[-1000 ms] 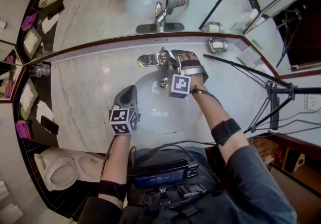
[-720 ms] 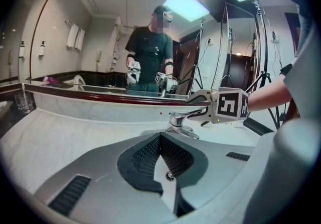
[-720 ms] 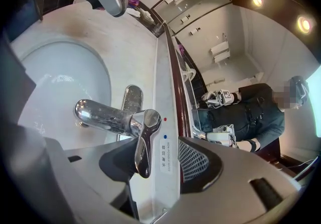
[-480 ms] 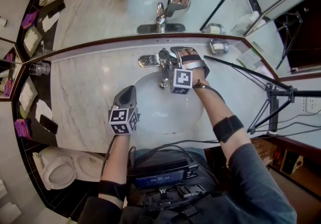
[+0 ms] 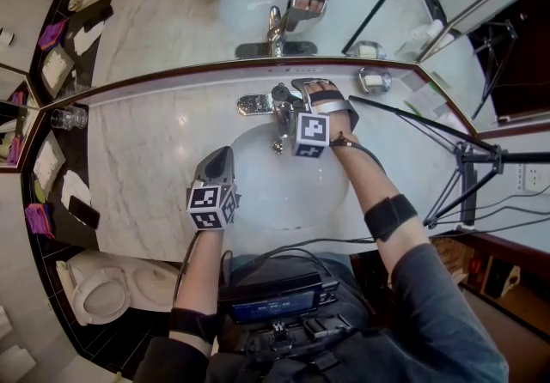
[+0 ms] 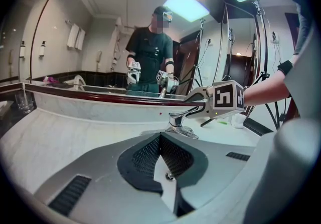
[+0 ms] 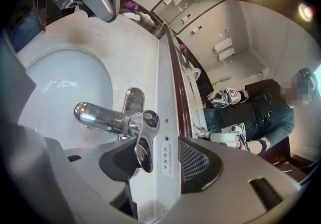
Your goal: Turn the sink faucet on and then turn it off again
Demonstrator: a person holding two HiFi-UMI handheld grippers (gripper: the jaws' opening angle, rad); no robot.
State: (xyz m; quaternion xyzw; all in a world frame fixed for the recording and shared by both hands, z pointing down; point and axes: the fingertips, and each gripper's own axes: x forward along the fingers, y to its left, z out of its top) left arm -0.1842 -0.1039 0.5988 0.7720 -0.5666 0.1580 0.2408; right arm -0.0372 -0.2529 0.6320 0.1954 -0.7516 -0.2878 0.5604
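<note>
The chrome faucet [image 5: 277, 108] stands at the back of the white basin [image 5: 284, 188], its spout reaching over the bowl. My right gripper [image 5: 294, 96] is at the faucet's top. In the right gripper view its jaws stand apart, one on each side of the flat lever handle [image 7: 142, 143], which lies close to the left jaw; the gripper [image 7: 158, 160] is open. The spout [image 7: 99, 116] shows no stream of water. My left gripper [image 5: 223, 158] hovers over the basin's left rim, shut and holding nothing [image 6: 163, 153]. From there I see the faucet [image 6: 179, 118] ahead.
A marble counter [image 5: 142, 167] surrounds the basin, with a mirror behind it. A soap dish [image 5: 375, 78] sits at the back right, a glass [image 5: 67, 119] at the far left. A tripod [image 5: 464, 162] stands to the right, a toilet [image 5: 99, 291] at lower left.
My right gripper has shifted a little toward the mirror and tilted, closing in over the faucet handle. The left gripper has stayed where it was.
</note>
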